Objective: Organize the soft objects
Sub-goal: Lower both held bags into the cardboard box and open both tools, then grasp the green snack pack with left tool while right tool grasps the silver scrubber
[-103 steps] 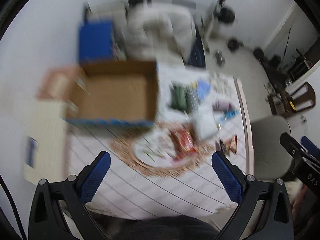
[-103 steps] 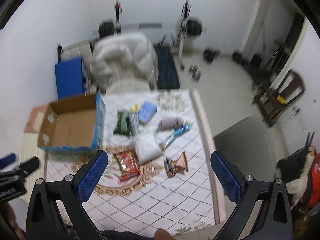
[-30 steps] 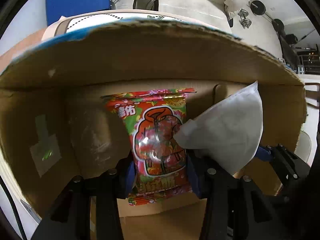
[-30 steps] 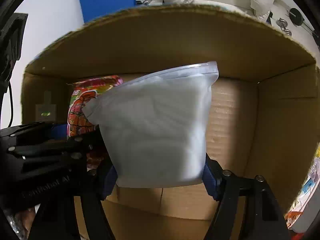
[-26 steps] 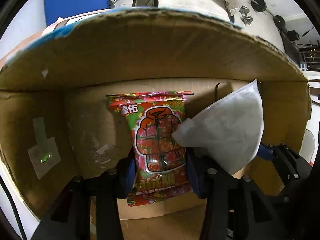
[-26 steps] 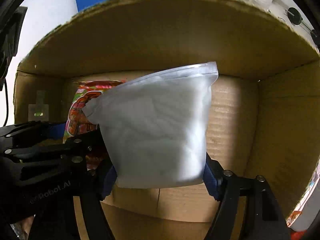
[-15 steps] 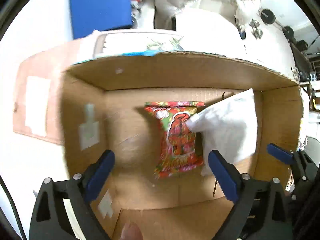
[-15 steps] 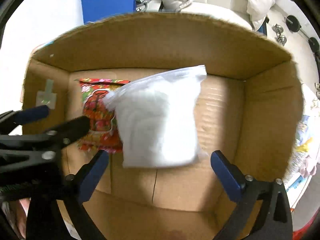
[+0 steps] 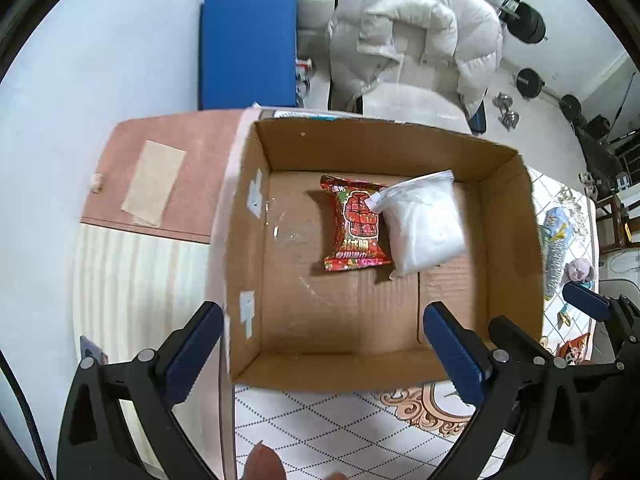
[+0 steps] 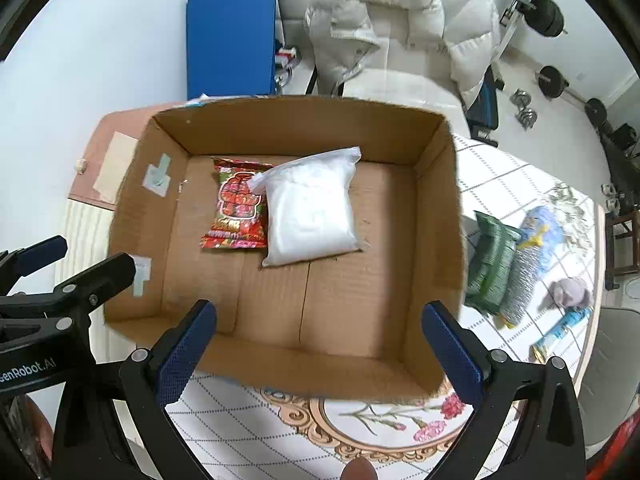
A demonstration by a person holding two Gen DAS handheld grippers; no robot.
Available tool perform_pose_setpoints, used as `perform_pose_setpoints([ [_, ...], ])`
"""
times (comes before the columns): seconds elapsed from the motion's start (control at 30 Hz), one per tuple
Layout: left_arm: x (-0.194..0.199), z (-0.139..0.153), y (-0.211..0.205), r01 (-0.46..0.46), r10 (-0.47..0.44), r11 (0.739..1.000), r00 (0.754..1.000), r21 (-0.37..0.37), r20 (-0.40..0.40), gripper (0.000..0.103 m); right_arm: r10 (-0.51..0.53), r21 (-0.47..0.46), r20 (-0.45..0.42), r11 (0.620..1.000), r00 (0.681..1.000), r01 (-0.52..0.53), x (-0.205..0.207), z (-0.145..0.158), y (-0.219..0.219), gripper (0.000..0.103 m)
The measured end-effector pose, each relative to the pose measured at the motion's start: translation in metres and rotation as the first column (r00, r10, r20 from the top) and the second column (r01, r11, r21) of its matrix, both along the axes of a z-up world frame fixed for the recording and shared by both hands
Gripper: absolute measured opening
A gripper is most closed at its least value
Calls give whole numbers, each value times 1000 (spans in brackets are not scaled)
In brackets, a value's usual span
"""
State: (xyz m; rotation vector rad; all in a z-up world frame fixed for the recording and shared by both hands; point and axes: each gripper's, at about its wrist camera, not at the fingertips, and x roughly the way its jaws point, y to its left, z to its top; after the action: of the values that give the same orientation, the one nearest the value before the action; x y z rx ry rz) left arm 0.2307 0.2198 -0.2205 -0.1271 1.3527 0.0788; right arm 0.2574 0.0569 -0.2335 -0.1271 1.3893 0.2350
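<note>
An open cardboard box [image 9: 508,240] [image 10: 440,216] stands on the patterned table. On its floor lie a red snack packet [image 9: 356,224] [image 10: 238,210] and a white soft bag [image 9: 422,224] [image 10: 310,214], side by side, the bag's corner over the packet. My left gripper [image 9: 324,356] is open and empty above the box's near wall. My right gripper [image 10: 320,352] is open and empty, also above the near wall. Each gripper shows at the edge of the other's view.
Right of the box on the table lie a green packet [image 10: 490,260], a silver-blue packet [image 10: 524,268], a grey plush toy [image 10: 568,292] and a blue wrapper [image 10: 560,330]. A white padded coat on a chair [image 10: 400,28] and a blue panel [image 10: 232,40] stand behind.
Both grippers opened, dropped the red packet and the white bag onto the box floor, and pulled back up and out of the box.
</note>
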Motion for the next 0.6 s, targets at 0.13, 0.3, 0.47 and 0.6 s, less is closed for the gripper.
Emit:
perform_pose_setpoints([
  [0.13, -24, 29, -4, -10, 10, 1000, 999, -4, 48, 103, -2, 32, 38, 999, 999, 1, -24, 21, -7, 103],
  [0.3, -46, 58, -11, -19, 19, 1000, 996, -3, 91, 103, -15, 73, 52, 997, 999, 11, -48, 33, -14, 103],
  [0.47, -39, 83, -55, 31, -35, 999, 990, 27, 140, 103, -70, 119, 77, 991, 995, 60, -62, 50, -52, 103],
  [0.6, -13, 77, -120, 124, -124, 992, 984, 8, 125, 103, -199, 154, 85, 971, 976, 185, -56, 56, -131, 103],
])
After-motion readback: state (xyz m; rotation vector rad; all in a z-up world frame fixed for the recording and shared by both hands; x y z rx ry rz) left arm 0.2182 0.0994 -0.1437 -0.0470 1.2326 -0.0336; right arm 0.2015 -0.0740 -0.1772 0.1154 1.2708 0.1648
